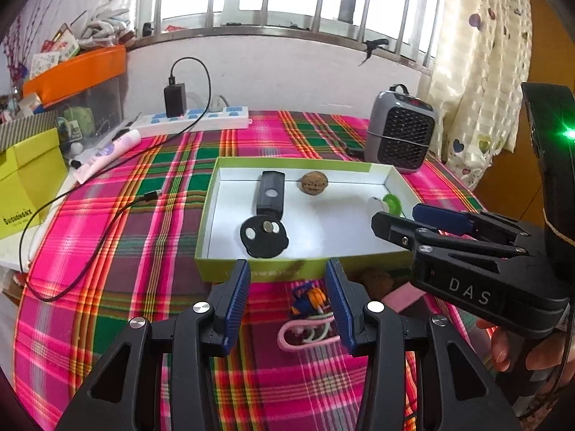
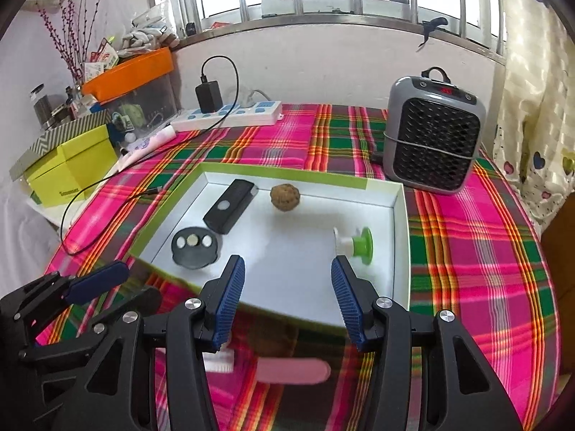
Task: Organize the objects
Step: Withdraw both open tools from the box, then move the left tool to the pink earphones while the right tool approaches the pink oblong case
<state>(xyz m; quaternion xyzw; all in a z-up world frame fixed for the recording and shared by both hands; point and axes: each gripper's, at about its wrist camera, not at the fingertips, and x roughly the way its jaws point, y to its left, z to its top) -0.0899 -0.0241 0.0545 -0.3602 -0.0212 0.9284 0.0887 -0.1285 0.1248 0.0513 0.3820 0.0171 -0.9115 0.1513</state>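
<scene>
A shallow green-rimmed box point(image 1: 287, 162) point(image 2: 287, 174) lies on the plaid cloth. It holds a black rectangular device point(image 1: 271, 194) point(image 2: 230, 210), a walnut point(image 1: 314, 183) point(image 2: 285, 197), a black disc with coins point(image 1: 264, 237) point(image 2: 196, 248) and a green-and-white cap point(image 1: 390, 204) point(image 2: 355, 246). My left gripper point(image 1: 288, 265) point(image 2: 138, 283) is open and empty, just short of the box's near wall, above a colourful bundle point(image 1: 307, 298) and a pink loop point(image 1: 305, 336). A second walnut point(image 1: 377, 280) lies outside the box. My right gripper point(image 2: 287, 264) point(image 1: 395, 215) hangs open and empty over the box's near edge.
A grey heater point(image 1: 404, 133) point(image 2: 433, 136) stands at the back right. A power strip point(image 1: 196, 120) point(image 2: 230, 115) with a charger and a black cable lies at the back left, near a yellow-green carton point(image 1: 28, 176) point(image 2: 72, 172). A pink flat piece point(image 2: 293, 370) lies below my right gripper.
</scene>
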